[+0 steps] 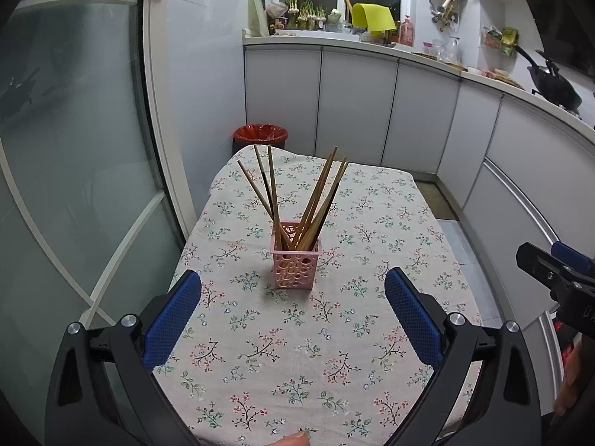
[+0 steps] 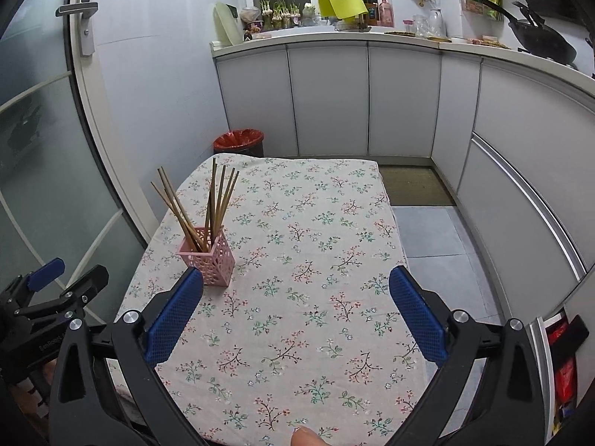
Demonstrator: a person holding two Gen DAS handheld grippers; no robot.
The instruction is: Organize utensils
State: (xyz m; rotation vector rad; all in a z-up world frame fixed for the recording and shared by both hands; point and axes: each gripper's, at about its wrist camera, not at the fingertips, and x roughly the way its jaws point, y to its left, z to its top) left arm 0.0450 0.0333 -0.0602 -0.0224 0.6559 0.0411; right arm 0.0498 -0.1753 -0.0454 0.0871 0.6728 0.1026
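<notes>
Your left tool (image 1: 293,282) and right tool (image 2: 296,278) both gape wide, empty, above the bench (image 1: 372,334). Chopsticks (image 1: 316,193) stand splayed in the pink holder (image 1: 295,269).

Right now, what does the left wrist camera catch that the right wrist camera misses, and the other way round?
Only the left wrist view shows the left claw wide open, with the right claw at its edge. Only the right wrist view shows the door handle and the open right claw from behind. Both share the pink holder of chopsticks, the floral tablecloth and the red bin.
</notes>
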